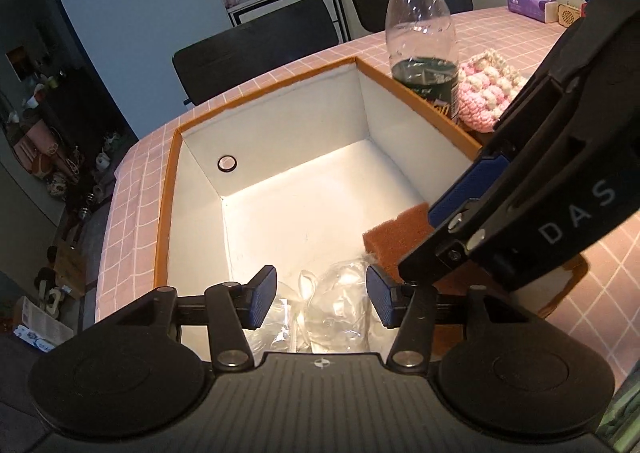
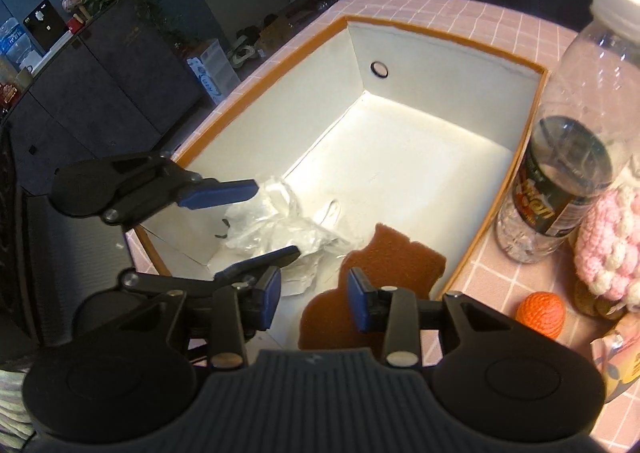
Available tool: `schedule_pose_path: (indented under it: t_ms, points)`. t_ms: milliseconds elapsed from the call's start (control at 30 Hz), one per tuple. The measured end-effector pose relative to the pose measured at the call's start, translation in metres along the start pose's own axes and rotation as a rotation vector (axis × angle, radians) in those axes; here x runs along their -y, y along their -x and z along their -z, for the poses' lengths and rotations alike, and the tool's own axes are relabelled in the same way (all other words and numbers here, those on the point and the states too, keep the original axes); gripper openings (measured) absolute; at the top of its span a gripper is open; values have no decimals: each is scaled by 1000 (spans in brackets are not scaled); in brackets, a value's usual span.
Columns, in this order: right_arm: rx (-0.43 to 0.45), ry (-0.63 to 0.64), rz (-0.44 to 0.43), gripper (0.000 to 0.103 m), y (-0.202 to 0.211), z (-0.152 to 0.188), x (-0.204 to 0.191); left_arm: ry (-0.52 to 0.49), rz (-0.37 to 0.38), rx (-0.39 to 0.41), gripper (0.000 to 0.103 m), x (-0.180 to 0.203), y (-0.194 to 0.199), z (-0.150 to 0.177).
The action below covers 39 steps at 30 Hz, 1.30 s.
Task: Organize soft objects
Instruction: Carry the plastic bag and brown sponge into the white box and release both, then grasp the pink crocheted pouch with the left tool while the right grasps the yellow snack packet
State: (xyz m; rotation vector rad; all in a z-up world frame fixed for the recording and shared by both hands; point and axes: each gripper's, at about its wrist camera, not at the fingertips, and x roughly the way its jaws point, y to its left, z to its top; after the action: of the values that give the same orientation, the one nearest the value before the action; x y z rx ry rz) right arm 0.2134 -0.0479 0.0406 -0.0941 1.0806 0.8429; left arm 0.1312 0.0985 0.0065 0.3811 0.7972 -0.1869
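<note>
A white box with an orange rim (image 1: 168, 189) (image 2: 400, 23) sits on the pink checked table. Inside lie a crumpled clear plastic bag (image 1: 332, 293) (image 2: 276, 229) and a brown sponge (image 1: 396, 241) (image 2: 384, 265), which leans over the box's near right wall. My left gripper (image 1: 322, 295) is open above the bag, empty. My right gripper (image 2: 314, 301) is open just above the sponge, not holding it; it also shows in the left wrist view (image 1: 448, 213). A pink and cream crocheted item (image 1: 488, 93) (image 2: 612, 249) and an orange ball (image 2: 540, 313) lie outside the box.
A clear plastic bottle (image 1: 420, 37) (image 2: 568, 157) stands by the box's right wall, next to the crocheted item. A purple tissue pack (image 1: 532, 5) lies far back on the table. Black chairs (image 1: 256, 49) stand behind it.
</note>
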Motion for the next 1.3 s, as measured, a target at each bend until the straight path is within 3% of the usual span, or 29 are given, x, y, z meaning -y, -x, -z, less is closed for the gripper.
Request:
schedule_pose_path:
  t_ms: [233,367,567,667,833,1000,1067,1300]
  points:
    - [88,49,4,41,44,9,0,18,0,71,61,11,25,-6]
    - [160,91,30,50,82,21,5,3,21,141,61,24,45,-14]
    - [272,84,112,61,140,44,34,-7,119,263,61,47,65,-36]
    - [295,38,170,61,155,57,59,-35,176,296,61,67,60,-46]
    - [273,-81,237,61,155,80,105,-96,221,299,61,102,33,-59]
    - [225,-201,302,65,136,96,149,-222,187,271,66,138,-4,-75]
    - [198,-289,299,74,126,99,172,-286,163,252,69,151,-17,-79]
    - [99,-544,254,79,83,98,226,-450,98,176,71,181,-64,-99]
